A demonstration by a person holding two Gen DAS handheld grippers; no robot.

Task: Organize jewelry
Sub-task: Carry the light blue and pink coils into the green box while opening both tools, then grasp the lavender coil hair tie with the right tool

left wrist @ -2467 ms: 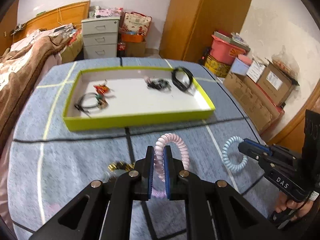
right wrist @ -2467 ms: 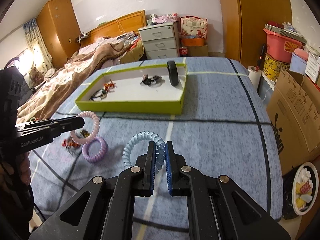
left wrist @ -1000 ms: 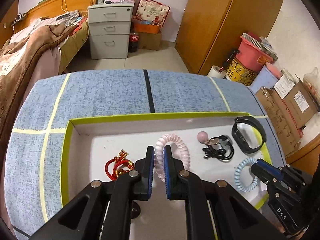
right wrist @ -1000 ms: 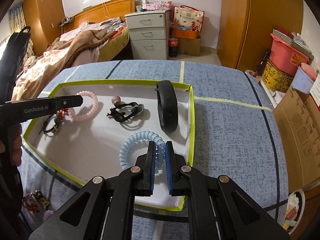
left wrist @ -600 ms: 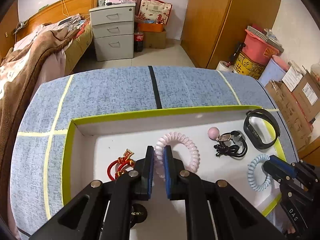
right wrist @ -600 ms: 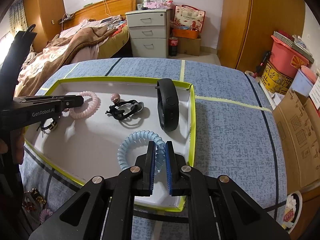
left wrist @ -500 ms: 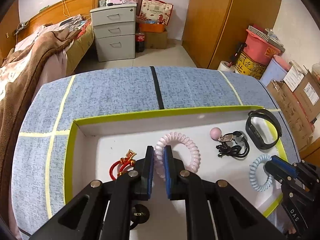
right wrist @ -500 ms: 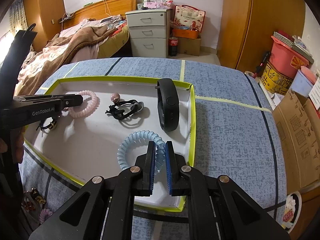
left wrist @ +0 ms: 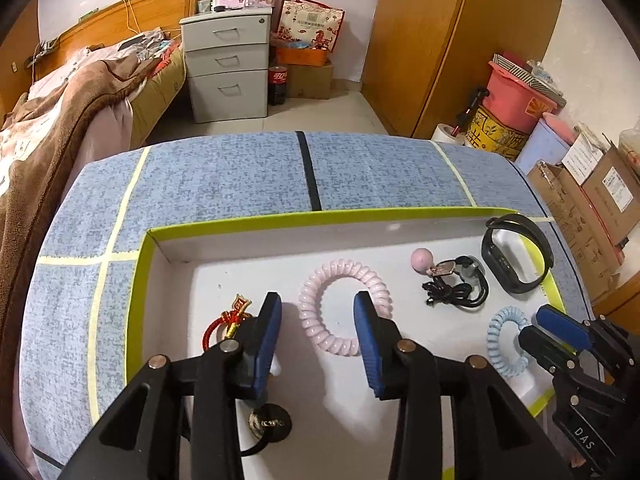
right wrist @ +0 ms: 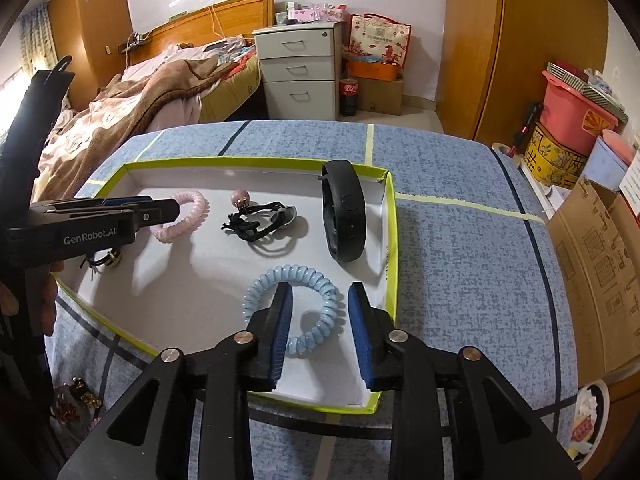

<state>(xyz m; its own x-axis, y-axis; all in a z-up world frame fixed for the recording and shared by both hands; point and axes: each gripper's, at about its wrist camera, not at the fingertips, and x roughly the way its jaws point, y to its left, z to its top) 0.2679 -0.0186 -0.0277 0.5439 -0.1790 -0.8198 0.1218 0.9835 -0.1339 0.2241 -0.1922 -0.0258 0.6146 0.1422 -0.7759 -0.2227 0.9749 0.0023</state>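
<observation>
- Jewelry sits gathered in one shallow box point(left wrist: 224, 227) with lime-green walls and a white floor, lying on the blue patterned bench point(left wrist: 224, 176).
- Inside the box I count two coil bands: a pink coil band point(left wrist: 344, 276) near the middle and a pale blue coil band point(right wrist: 316, 276) toward the right-hand wall, both flat on the floor of the box.
- One black wristband point(right wrist: 346, 210) stands on edge against the right wall.
- One tangle of black cord with a pink bead point(left wrist: 452, 280) lies between the pink coil band and the wristband.
- One red knotted charm point(left wrist: 228, 316) lies at the left, partly behind a gripper finger; one small dark ring piece point(left wrist: 270, 424) near the front is half hidden under the same gripper, and I cannot make out what it is.
- Left gripper point(left wrist: 318, 336) has just been opening; its jaws stand wide, one pad inside the pink band's loop, neither pressing it.
- Right gripper point(right wrist: 320, 328) has also just been opening; it straddles the blue band's near edge without pinching it.
- A few more trinkets point(right wrist: 78, 398) lie on the bench outside the box, cut off and too dim to count.
</observation>
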